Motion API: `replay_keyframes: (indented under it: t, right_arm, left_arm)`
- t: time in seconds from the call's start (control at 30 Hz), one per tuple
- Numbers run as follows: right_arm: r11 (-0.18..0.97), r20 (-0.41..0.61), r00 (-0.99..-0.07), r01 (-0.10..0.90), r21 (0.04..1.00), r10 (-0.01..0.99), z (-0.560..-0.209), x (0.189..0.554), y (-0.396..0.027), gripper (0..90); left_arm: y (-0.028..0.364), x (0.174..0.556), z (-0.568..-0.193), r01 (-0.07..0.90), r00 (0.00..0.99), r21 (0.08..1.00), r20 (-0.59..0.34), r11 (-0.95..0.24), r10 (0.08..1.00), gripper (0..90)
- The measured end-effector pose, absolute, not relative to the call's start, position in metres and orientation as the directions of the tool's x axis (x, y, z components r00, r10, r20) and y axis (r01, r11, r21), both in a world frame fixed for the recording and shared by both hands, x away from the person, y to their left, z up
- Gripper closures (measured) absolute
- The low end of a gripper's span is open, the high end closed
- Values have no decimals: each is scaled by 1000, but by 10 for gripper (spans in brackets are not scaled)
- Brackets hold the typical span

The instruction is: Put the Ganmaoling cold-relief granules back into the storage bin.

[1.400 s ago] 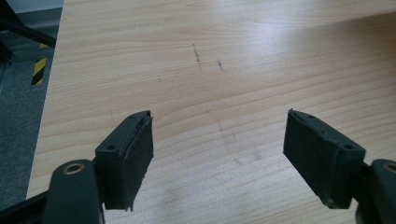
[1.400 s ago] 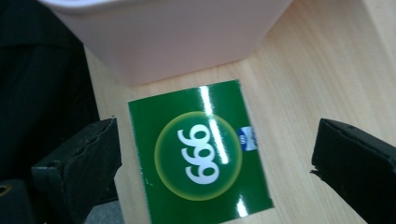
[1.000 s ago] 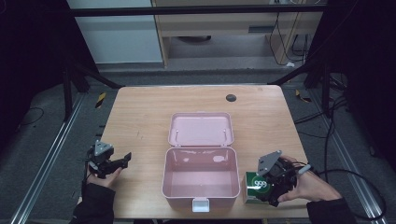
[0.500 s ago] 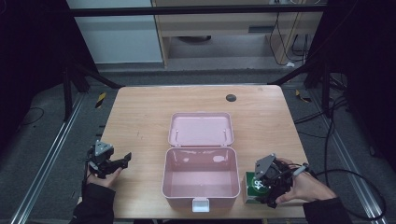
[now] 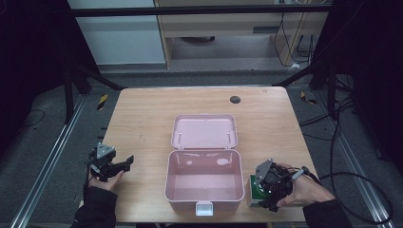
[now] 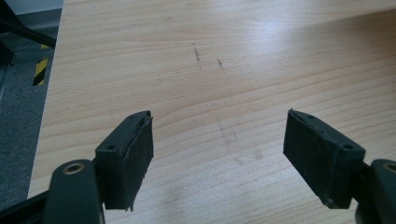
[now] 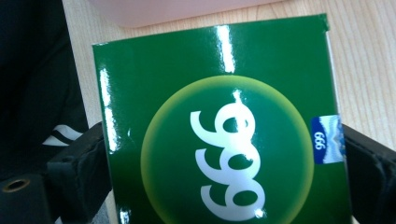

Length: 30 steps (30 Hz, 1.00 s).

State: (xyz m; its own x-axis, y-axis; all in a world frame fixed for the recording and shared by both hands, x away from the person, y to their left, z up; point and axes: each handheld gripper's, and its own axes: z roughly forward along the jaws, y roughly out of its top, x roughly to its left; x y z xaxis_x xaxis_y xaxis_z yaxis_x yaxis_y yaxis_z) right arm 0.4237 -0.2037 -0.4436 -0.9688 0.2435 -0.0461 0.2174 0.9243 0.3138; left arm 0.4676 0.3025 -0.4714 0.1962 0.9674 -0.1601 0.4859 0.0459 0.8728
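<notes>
A pink lunch box [image 5: 185, 205] stands open in the middle of the wooden table, its lid [image 5: 204, 131] laid back flat behind it and its inside bare. Just right of it, at the front edge, lies a green carton [image 5: 254, 189] printed with a white "999". My right gripper [image 5: 262, 192] points down over the carton. In the right gripper view its jaws have just been closing, and both pads now press on the sides of the green carton [image 7: 219, 93]. My left gripper [image 5: 126, 163] rests at the table's left edge, open, with bare wood between its pads [image 6: 130, 158].
A small black round mark [image 5: 235, 99] sits at the far side of the table [image 5: 142, 118]. The carton lies close to the table's front edge. Cables [image 5: 342, 142] trail over the floor on the right. A metal frame stands around the table.
My right gripper has sunk onto the green carton and now hides more of it. The left gripper and the pink box have not moved.
</notes>
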Motion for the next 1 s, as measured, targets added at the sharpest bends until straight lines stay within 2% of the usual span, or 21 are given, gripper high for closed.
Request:
replay_keyframes:
  t: [0.8, 1.0]
  right_arm:
    - [933, -22, -973, 214, 288, 230, -444, 427, -207, 153]
    - [923, -23, -969, 225, 313, 245, -437, 426, -213, 155]
  left_arm:
    - [303, 468, -471, 487, 196, 872, -159, 44, 968, 236]
    - [303, 468, -471, 487, 197, 872, -158, 43, 968, 237]
